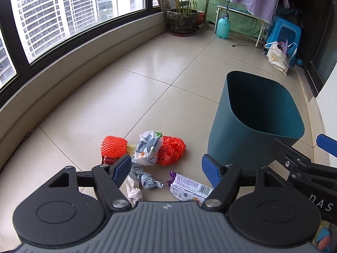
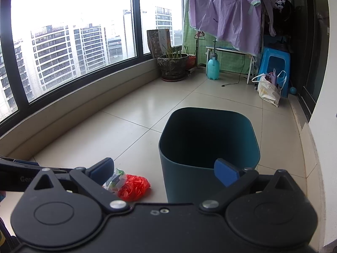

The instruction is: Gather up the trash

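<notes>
A pile of trash lies on the tiled floor: an orange foam net point(image 1: 113, 145), a white printed plastic bag point(image 1: 148, 147), a red plastic bag point(image 1: 171, 150), a grey crumpled bag point(image 1: 147, 179) and a purple-and-white wrapper point(image 1: 189, 188). A teal bin point(image 1: 256, 122) stands upright just right of the pile. My left gripper point(image 1: 166, 169) is open and empty, above the near side of the pile. My right gripper point(image 2: 165, 171) is open and empty, at the bin's point(image 2: 208, 154) near rim. The red bag point(image 2: 133, 186) and white bag point(image 2: 115, 181) show left of the bin.
A low wall under the windows point(image 1: 63, 78) curves along the left. A potted plant point(image 1: 182, 20), a teal spray bottle point(image 1: 223, 26), a blue stool point(image 1: 284, 35) and a white shopping bag point(image 1: 277, 57) stand at the far end. A white wall point(image 2: 322, 139) is on the right.
</notes>
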{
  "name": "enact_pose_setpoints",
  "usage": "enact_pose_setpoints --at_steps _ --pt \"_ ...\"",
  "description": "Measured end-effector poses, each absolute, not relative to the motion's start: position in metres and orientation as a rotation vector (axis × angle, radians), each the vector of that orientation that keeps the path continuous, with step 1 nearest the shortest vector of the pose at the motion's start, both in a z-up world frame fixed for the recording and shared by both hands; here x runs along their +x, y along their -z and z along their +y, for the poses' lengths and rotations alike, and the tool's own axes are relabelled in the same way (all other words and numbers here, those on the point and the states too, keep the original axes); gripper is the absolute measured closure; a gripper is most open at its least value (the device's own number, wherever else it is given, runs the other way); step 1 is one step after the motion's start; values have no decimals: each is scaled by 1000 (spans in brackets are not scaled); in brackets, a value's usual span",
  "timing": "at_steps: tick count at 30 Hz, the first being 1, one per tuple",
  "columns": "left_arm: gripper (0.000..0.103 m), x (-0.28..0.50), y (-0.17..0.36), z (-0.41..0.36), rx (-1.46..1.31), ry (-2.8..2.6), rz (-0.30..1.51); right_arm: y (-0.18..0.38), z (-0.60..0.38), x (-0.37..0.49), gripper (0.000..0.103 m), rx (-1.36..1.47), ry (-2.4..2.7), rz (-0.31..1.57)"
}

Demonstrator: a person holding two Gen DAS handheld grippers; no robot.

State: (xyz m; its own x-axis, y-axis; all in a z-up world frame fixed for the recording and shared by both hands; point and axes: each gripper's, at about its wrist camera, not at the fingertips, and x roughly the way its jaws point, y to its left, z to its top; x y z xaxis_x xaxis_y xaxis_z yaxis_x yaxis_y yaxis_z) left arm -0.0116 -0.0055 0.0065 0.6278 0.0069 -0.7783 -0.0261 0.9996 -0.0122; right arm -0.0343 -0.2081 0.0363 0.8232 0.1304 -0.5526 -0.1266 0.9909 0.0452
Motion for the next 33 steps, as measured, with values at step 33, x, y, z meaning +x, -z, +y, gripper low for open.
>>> enact_pose_setpoints --at_steps 33 --pt "30 -10 -3 -2 -44 -13 908 -38 -210 -34 2 9 -139 600"
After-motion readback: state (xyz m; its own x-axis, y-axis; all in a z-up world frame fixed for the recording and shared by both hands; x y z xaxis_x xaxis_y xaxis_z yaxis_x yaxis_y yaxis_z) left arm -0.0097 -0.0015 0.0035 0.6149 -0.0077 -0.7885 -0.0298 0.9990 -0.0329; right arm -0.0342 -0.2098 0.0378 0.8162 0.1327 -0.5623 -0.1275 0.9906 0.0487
